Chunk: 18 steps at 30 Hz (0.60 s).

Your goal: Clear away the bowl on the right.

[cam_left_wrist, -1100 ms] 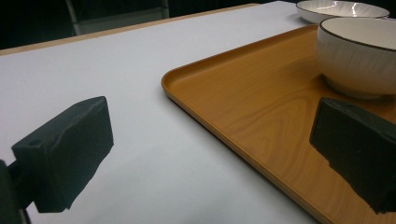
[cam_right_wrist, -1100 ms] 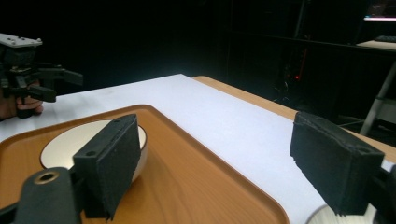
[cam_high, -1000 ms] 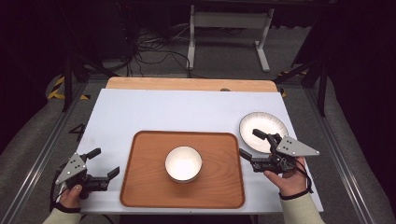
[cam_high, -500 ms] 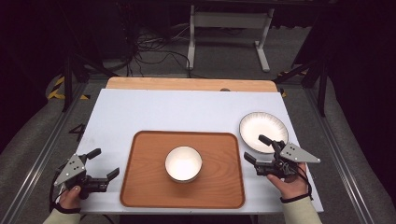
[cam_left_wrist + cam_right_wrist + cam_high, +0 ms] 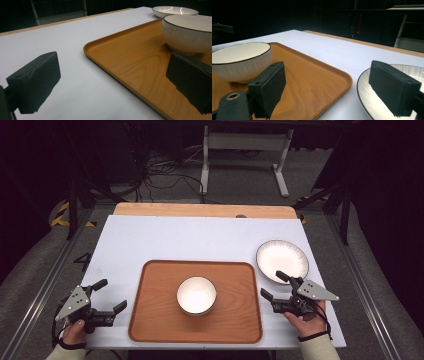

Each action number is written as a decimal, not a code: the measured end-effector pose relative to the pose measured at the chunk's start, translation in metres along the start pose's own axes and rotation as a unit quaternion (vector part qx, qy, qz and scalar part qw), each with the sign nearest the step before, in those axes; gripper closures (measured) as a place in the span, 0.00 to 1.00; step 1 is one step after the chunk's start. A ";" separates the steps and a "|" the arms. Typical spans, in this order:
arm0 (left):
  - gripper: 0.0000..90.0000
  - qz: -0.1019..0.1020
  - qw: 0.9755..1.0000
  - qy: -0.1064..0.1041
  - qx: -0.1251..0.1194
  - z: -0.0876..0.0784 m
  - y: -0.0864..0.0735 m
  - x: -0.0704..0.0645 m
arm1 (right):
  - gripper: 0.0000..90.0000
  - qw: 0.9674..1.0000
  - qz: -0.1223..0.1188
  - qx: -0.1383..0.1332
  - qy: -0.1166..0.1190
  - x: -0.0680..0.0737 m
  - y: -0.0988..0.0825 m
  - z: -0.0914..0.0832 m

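A white bowl (image 5: 196, 295) stands in the middle of a brown wooden tray (image 5: 150, 320) at the table's near side. Right of the tray lies a white plate (image 5: 282, 260) with a dark rim. My right gripper (image 5: 272, 285) hovers low between the tray's right edge and the plate's near rim, open, with nothing in its jaws. In the right gripper view (image 5: 329, 82) the tray corner (image 5: 342, 77) and plate (image 5: 367, 100) lie ahead, with the bowl (image 5: 242, 60) at left. My left gripper (image 5: 112, 295) rests open left of the tray. The left gripper view (image 5: 112, 67) faces the tray edge (image 5: 100, 55) and bowl (image 5: 187, 32).
The white tabletop (image 5: 200, 240) stretches bare behind the tray, ending in a wooden strip (image 5: 200, 210) at the far edge. Beyond it are a dark floor, cables and a metal stand (image 5: 240, 150). Metal rails run along both table sides.
My right gripper has sunk and drawn back toward the near edge, off the plate's near rim, with its jaws still wide. The left gripper, bowl, tray and plate have kept still.
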State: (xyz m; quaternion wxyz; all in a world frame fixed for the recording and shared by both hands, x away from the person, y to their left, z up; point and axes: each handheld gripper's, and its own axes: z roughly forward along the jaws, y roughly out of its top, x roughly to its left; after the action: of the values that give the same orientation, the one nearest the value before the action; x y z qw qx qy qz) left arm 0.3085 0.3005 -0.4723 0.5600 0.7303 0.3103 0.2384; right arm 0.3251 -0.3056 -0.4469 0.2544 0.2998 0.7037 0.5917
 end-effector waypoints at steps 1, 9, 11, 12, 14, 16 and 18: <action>0.00 0.000 1.000 0.000 0.000 0.000 0.000 0.000 | 0.16 1.000 0.000 0.001 0.001 0.001 -0.001 0.000; 0.00 0.001 1.000 0.000 0.000 0.000 0.000 0.000 | 0.16 1.000 0.003 0.013 0.012 0.001 -0.008 0.001; 0.00 0.003 1.000 0.001 0.002 0.000 0.000 0.000 | 0.17 1.000 0.003 0.015 0.015 0.001 -0.010 0.002; 0.00 0.003 1.000 0.001 0.002 0.000 0.000 0.000 | 0.17 1.000 0.003 0.015 0.015 0.001 -0.010 0.002; 0.00 0.003 1.000 0.001 0.002 0.000 0.000 0.000 | 0.15 1.000 0.001 0.013 0.019 0.001 -0.010 0.001; 0.00 0.002 1.000 0.000 0.002 0.000 0.000 0.000 | 0.07 0.999 -0.005 0.019 0.035 0.001 -0.010 0.002; 0.00 0.003 1.000 -0.001 0.003 0.000 0.000 0.000 | 0.04 0.999 -0.010 0.020 0.043 0.001 -0.010 0.003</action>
State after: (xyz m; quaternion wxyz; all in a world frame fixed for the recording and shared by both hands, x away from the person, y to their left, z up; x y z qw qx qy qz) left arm 0.3079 0.3005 -0.4721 0.5572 0.7333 0.3083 0.2381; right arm 0.3250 -0.3043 -0.4574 0.2239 0.2726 0.7288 0.5869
